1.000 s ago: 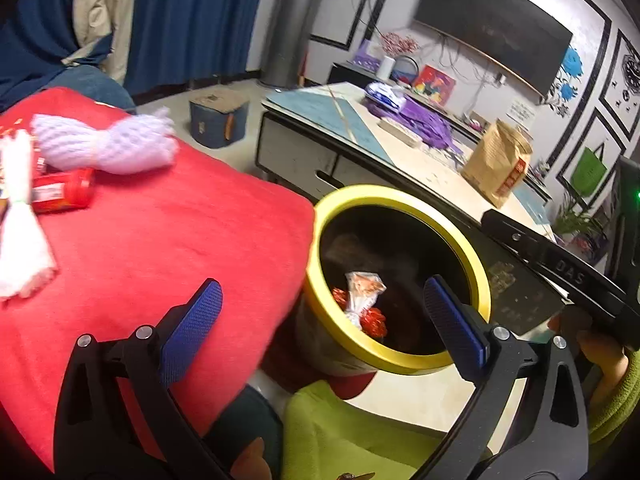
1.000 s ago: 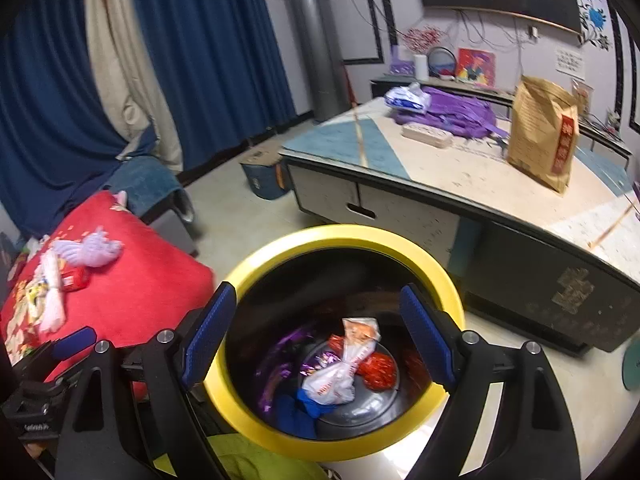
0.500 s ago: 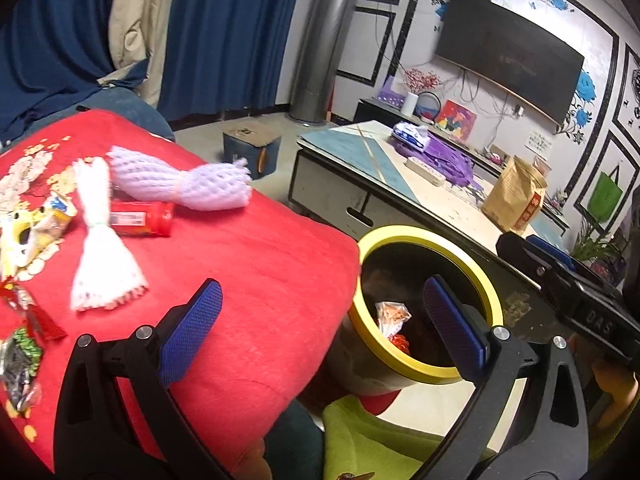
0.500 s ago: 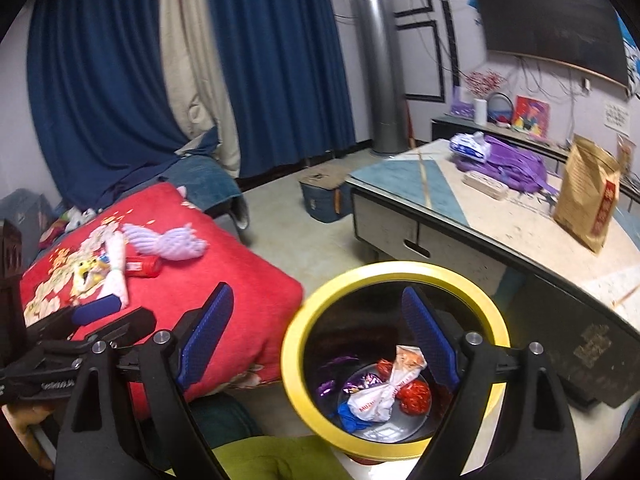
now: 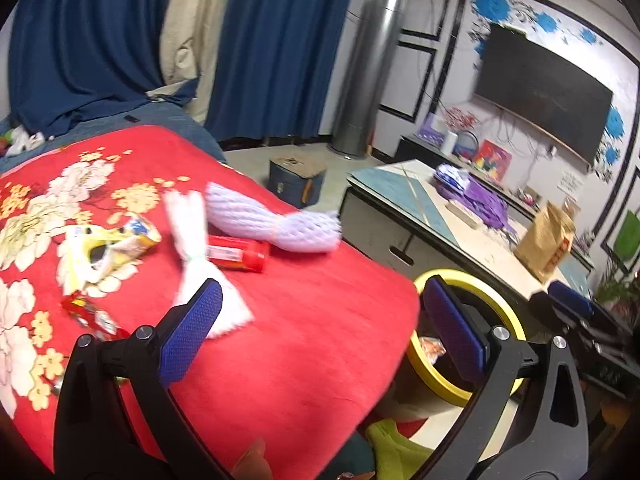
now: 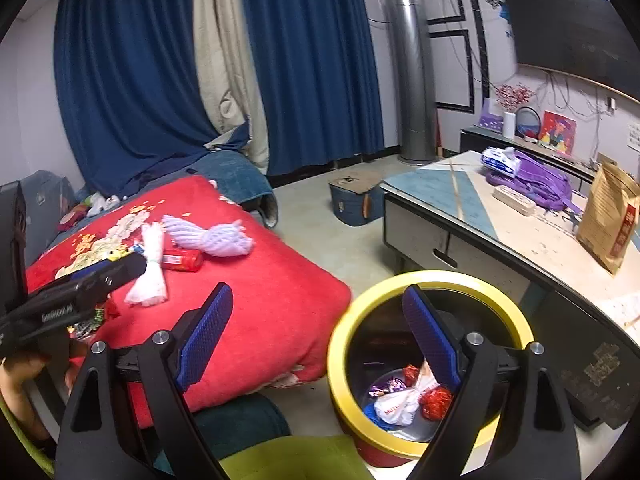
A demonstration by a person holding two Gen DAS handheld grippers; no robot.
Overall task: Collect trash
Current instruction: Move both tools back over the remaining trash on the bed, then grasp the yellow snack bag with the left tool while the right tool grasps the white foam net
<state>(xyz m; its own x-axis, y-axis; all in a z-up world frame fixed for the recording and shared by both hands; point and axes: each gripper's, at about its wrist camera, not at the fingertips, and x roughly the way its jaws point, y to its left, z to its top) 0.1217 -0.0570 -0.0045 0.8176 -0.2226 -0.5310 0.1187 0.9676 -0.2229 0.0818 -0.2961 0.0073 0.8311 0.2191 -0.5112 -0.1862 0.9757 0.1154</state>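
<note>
- We hold the left gripper (image 5: 318,330) with its blue-padded jaws spread wide and nothing between them, low over the red flower-printed blanket (image 5: 304,344)
- Our right gripper (image 6: 318,338) is equally wide and empty, above the near edge of the yellow-rimmed round bin (image 6: 520,322), where crumpled wrappers (image 6: 404,398) lie at the bottom
- On the blanket, just past the left pads, lies a white foam net sleeve (image 5: 200,264)
- Touching it is a red snack tube (image 5: 236,255), with a yellow torn wrapper (image 5: 108,246) to its left
- Beyond sits a lilac foam net (image 5: 276,224)
- Further off, a pale low table (image 6: 520,236) holds a brown paper bag (image 6: 610,216)
</note>
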